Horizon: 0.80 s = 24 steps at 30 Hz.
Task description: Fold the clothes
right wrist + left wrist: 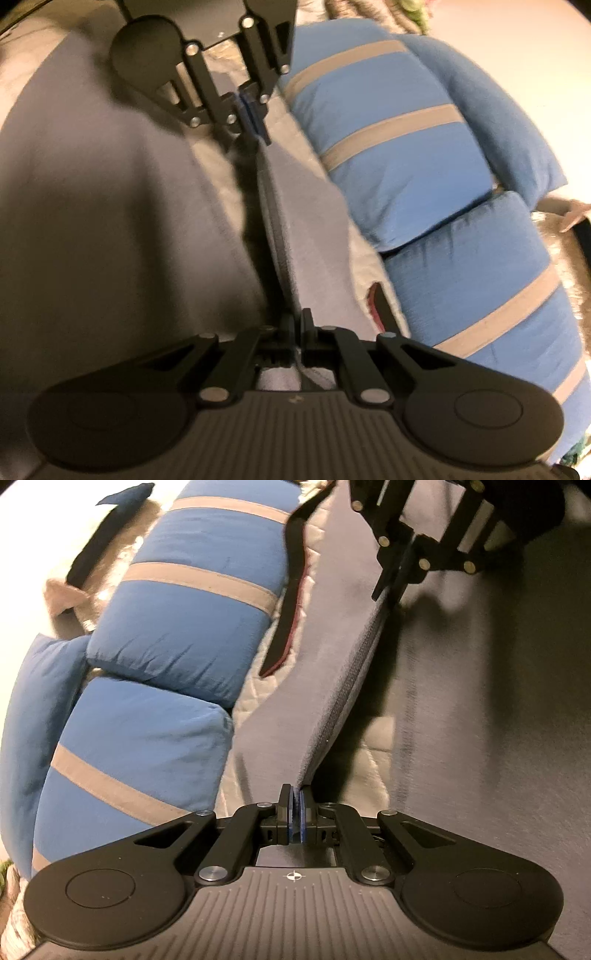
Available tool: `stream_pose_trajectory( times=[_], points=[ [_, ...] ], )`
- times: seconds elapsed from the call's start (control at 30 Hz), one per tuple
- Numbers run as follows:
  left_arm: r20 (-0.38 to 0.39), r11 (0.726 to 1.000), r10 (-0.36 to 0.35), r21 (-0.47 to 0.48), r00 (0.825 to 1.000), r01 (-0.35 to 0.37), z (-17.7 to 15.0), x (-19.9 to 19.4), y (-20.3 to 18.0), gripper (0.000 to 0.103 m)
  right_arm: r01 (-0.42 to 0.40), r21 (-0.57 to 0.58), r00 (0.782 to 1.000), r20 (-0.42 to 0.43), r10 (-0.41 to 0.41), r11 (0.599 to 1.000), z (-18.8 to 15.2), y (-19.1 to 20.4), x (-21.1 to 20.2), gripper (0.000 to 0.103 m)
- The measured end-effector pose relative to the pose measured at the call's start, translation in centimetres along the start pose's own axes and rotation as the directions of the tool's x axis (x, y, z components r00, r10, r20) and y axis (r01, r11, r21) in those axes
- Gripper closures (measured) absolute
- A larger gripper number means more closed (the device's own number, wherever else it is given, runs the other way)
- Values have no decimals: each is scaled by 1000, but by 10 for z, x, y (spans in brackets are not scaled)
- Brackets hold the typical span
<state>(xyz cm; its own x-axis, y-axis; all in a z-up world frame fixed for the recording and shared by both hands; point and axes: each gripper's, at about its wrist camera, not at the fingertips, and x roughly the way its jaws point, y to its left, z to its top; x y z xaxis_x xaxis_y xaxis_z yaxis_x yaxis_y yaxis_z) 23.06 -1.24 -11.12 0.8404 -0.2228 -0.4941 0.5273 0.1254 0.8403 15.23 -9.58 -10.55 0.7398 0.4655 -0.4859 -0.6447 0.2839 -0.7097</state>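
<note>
A grey garment (303, 686) lies on a quilted bed, one hemmed edge lifted and pulled taut between both grippers. My left gripper (296, 797) is shut on one end of that edge. In the left wrist view my right gripper (388, 590) pinches the far end of the same edge. From the right wrist view, my right gripper (298, 321) is shut on the grey garment (295, 229), and the left gripper (255, 125) holds the far end. The rest of the garment (480, 720) spreads flat on the bed.
Two blue pillows with grey stripes (177, 620) (424, 155) lie beside the garment. A dark strap with a red edge (291, 590) rests on the white quilted cover (255, 698). A dark cloth (107, 531) lies further back.
</note>
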Motion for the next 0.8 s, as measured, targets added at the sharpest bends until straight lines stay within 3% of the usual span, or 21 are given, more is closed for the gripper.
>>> stream_pose_trajectory(
  times=[0.17, 0.23, 0.8],
  points=[
    [-6, 1000, -12, -28, 1000, 12, -1, 1, -2, 99, 0, 17, 1000, -7, 1, 1000, 0, -2, 3, 99],
    [-4, 999, -9, -37, 1000, 9, -2, -1, 0, 99, 7, 15, 1000, -1, -7, 1000, 2, -1, 4, 88],
    [6, 998, 4, -58, 1000, -4, -2, -5, 6, 99, 42, 10, 997, 71, -43, 999, 29, 9, 18, 87]
  ],
)
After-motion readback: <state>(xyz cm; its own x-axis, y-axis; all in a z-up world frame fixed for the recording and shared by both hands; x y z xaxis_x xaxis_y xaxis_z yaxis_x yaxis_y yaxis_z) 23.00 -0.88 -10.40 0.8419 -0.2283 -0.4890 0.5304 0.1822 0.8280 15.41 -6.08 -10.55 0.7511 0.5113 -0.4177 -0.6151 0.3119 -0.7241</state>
